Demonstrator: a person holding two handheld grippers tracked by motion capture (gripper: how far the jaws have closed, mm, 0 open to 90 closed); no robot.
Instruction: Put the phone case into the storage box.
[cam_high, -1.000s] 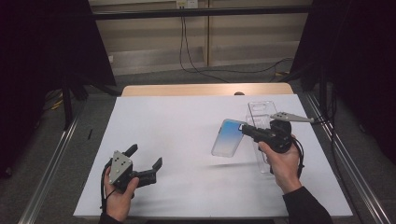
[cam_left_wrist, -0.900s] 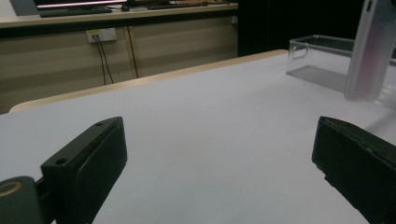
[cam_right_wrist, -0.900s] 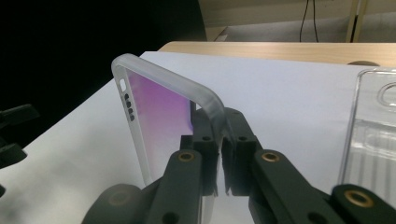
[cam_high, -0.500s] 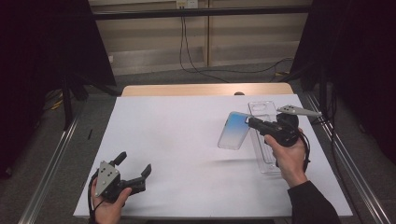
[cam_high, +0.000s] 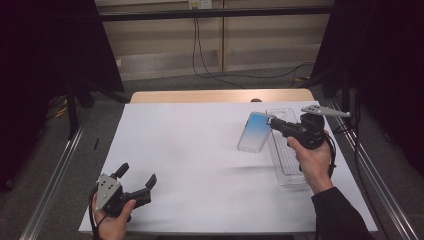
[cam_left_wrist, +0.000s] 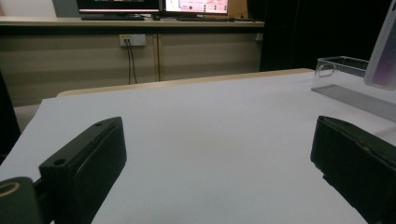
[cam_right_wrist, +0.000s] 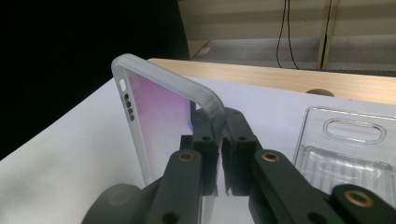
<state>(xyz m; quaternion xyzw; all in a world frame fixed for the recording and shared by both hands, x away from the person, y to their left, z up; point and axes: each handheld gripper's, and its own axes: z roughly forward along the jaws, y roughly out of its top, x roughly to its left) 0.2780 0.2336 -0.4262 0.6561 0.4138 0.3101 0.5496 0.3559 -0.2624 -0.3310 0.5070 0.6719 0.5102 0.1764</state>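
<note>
High view: right gripper (cam_high: 274, 125) clamps phone case (cam_high: 254, 132) edge, its long axis slanting lower left, beside clear tray (cam_high: 287, 162); left gripper (cam_high: 136, 179) jaws wide, lower left.

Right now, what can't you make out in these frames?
- Phone case: its lower end, right gripper view, hidden behind the right tool clamped on its edge.
- Clear plastic tray: near end, high view, covered by the right hand.
- Phone case, left gripper view: cut off by the right edge.
- Left tool: jaw tips, left gripper view, cut by the bottom edge.
</note>
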